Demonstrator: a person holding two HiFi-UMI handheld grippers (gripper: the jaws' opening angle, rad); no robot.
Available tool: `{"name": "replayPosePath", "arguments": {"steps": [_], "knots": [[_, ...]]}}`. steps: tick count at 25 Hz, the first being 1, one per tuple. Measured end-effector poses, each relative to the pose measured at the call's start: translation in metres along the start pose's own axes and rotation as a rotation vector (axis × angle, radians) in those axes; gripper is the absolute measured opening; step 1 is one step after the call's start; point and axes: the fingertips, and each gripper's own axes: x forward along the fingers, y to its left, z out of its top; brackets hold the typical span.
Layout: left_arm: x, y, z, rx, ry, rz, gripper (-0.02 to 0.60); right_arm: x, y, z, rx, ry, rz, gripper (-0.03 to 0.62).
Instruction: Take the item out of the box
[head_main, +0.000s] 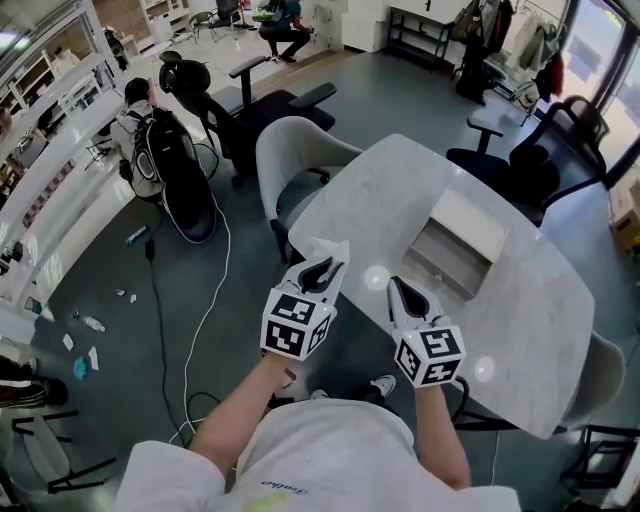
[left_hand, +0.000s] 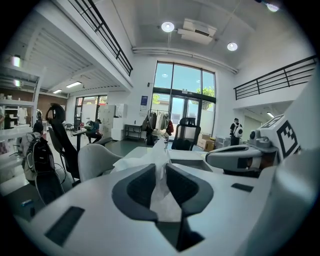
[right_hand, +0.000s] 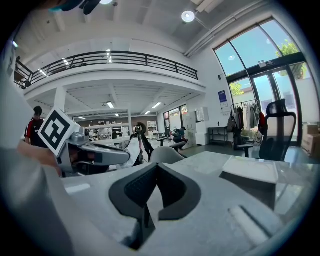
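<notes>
My left gripper (head_main: 322, 268) is shut on a white crumpled tissue (head_main: 330, 249), held above the near left edge of the table. In the left gripper view the tissue (left_hand: 159, 161) runs up between the dark pads and sticks out past them. The open grey box (head_main: 452, 255) sits further in on the table, its white lid (head_main: 470, 221) folded back; its inside looks empty from here. My right gripper (head_main: 404, 290) hovers beside the left one, nearer the box, shut with nothing between its pads (right_hand: 156, 165). The right gripper view shows the box (right_hand: 250, 175) to the right.
The pale marble table (head_main: 530, 330) has a rounded near edge. A grey chair (head_main: 290, 150) stands at its left side, with black office chairs (head_main: 240, 110) beyond. A backpack (head_main: 165, 150) and cables lie on the floor at left. A seated person (head_main: 280, 25) is far off.
</notes>
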Motion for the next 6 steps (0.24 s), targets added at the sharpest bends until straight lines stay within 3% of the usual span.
{"name": "replayPosePath", "arguments": {"steps": [6], "knots": [[-0.0095, -0.0016, -0.0012, -0.005, 0.005, -0.009, 0.067, -0.0040, 0.0115, 0.0021, -0.004, 0.003, 0.001, 0.002]]}}
